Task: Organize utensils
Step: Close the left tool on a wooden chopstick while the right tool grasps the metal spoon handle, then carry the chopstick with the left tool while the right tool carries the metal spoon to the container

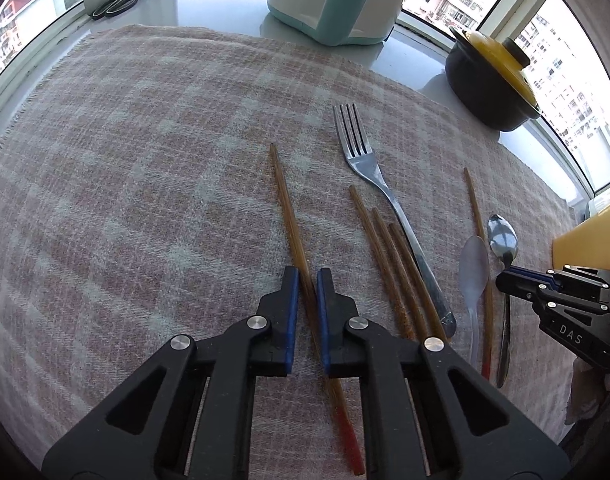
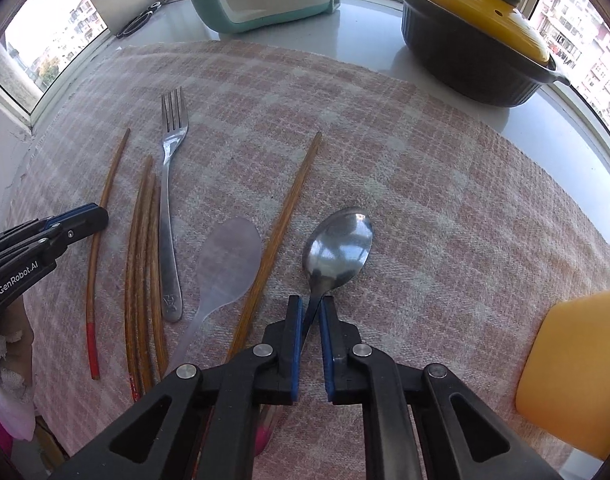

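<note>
5 chopsticks (image 1: 289,216), 2 spoons (image 2: 339,250), 1 fork (image 1: 361,156) on cloth (image 1: 145,160).

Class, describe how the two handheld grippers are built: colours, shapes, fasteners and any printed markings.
Both the left gripper and the right gripper are matte black plastic linkages with triangular cut-outs, round silver pivot pins and flat blue pads lining the fingers. White lettering reads "GenRobot.AI" on the left, "DAS" on the right. No cables show.

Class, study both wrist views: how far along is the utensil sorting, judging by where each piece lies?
Done: three chopsticks lie bunched beside the fork. In hand: the left gripper straddles a lone chopstick; the right gripper closes around the metal spoon. Left: another stray chopstick and the plastic spoon lie apart from their kind.
</note>
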{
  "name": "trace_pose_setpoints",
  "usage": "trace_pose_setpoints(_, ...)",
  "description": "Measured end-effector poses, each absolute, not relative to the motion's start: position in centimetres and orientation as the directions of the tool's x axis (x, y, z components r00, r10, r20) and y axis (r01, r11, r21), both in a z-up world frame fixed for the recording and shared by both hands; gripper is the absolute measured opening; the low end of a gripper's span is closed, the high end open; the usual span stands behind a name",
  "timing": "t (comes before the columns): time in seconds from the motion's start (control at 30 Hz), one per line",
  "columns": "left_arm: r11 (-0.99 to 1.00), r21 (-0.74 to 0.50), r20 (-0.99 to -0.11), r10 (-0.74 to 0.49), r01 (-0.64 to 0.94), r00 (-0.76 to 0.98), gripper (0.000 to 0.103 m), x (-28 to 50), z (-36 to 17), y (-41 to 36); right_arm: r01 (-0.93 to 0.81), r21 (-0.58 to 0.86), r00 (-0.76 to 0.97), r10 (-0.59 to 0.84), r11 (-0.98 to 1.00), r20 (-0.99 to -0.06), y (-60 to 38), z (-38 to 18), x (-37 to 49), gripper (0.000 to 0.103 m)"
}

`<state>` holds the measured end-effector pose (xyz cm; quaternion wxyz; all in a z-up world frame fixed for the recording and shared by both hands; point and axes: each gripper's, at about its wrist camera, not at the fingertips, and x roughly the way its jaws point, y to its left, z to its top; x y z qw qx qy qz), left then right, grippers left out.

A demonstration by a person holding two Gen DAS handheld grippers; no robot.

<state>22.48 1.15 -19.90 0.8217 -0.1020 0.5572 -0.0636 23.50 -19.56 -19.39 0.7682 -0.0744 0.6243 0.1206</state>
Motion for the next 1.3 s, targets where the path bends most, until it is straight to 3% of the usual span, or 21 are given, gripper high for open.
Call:
trace_pose_setpoints(0.23,0.929,-0.356,-0.881,-0.300,-0.096,0.366,0.004,21.0,-20.0,3.1,-0.221,0.101,0.196,0.145,0.970,-0.970,-21.1,-19.3,23.5,0.002)
trace_pose_setpoints(0.63,0.887,-0.440,-0.854,-0.364,-0.142,0.371,0.004,19.2,-19.9,3.6,-0.126,0.213,0.222,0.237,0.969,-0.946,-23.4,-19.0,21.6,0.001)
trace_pose_setpoints(1.3,0.893,-0.444,-0.816,-0.373,-0.068,0.442,0.004,17.0,-16.4,1.6,-0.142,0.221,0.371,0.258,0.965,-0.892,-24.8,-15.0,18.6,0.000)
